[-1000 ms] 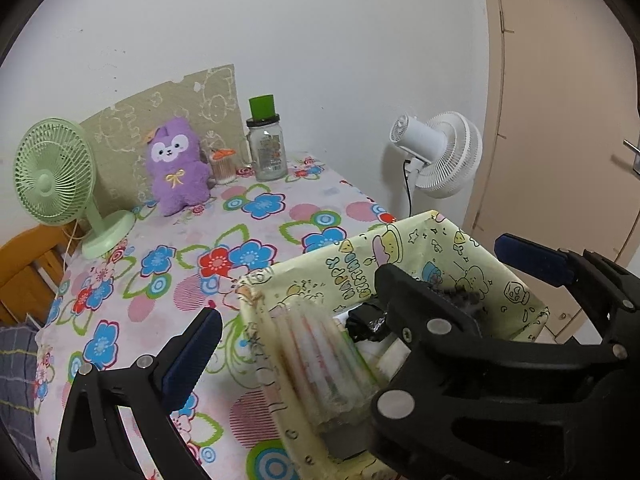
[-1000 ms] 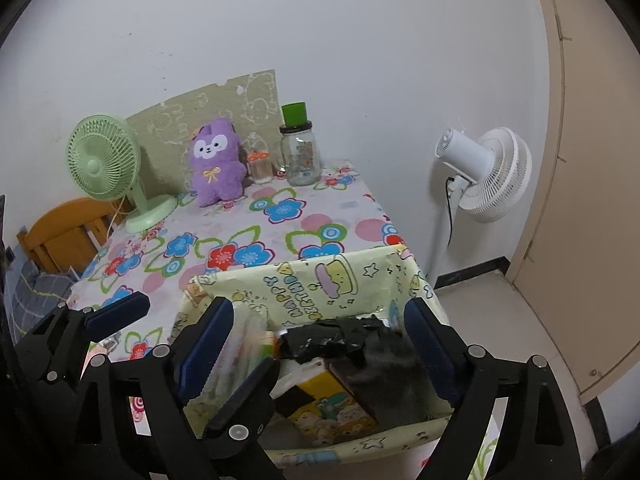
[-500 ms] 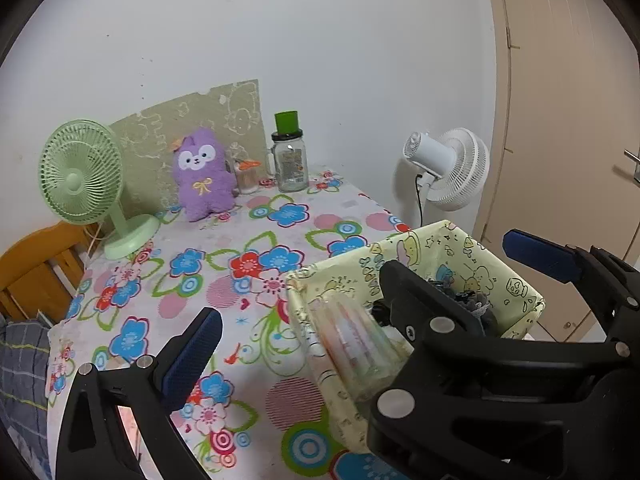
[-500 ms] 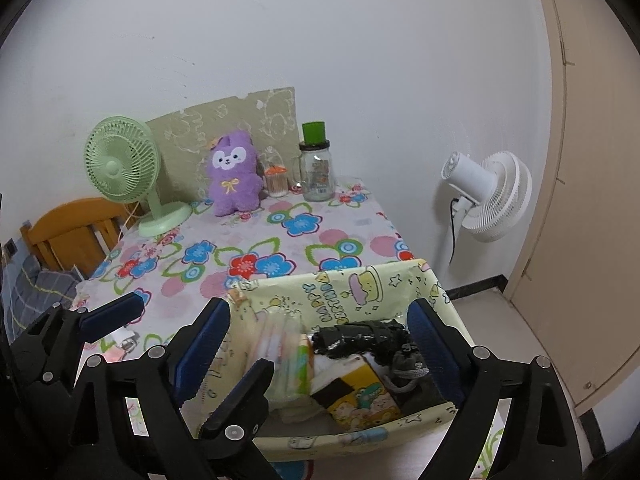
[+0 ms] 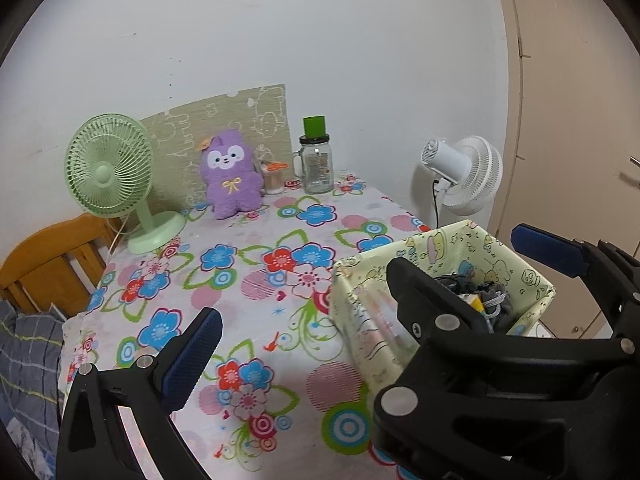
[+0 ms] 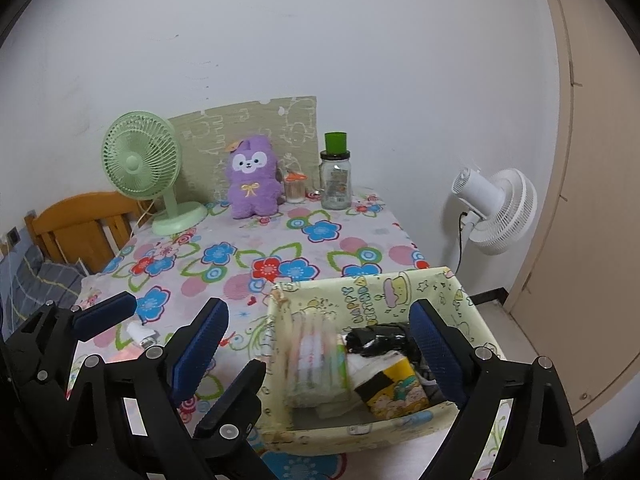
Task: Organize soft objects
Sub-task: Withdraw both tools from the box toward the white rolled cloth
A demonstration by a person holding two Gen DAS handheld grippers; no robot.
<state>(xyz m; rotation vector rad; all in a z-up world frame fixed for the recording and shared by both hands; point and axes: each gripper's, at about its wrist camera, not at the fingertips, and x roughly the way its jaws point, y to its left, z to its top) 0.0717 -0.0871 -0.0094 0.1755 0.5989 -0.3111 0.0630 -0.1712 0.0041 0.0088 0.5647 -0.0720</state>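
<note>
Both grippers hang spread and empty above the near table edge. The left gripper (image 5: 360, 284) and right gripper (image 6: 320, 340) frame the yellow fabric bin (image 6: 332, 292), probably so soft things drop straight in. The purple plush (image 5: 232, 176) sits at twelve o'clock against the wall. Only the right wrist view shows the bin's packed contents; a small white object (image 6: 140, 334) at nine o'clock is too blurred to name.

Purple plush toy (image 6: 251, 178) upright at wall end of table; yellow patterned fabric box (image 6: 372, 360), filled with soft items, well apart from it.
</note>
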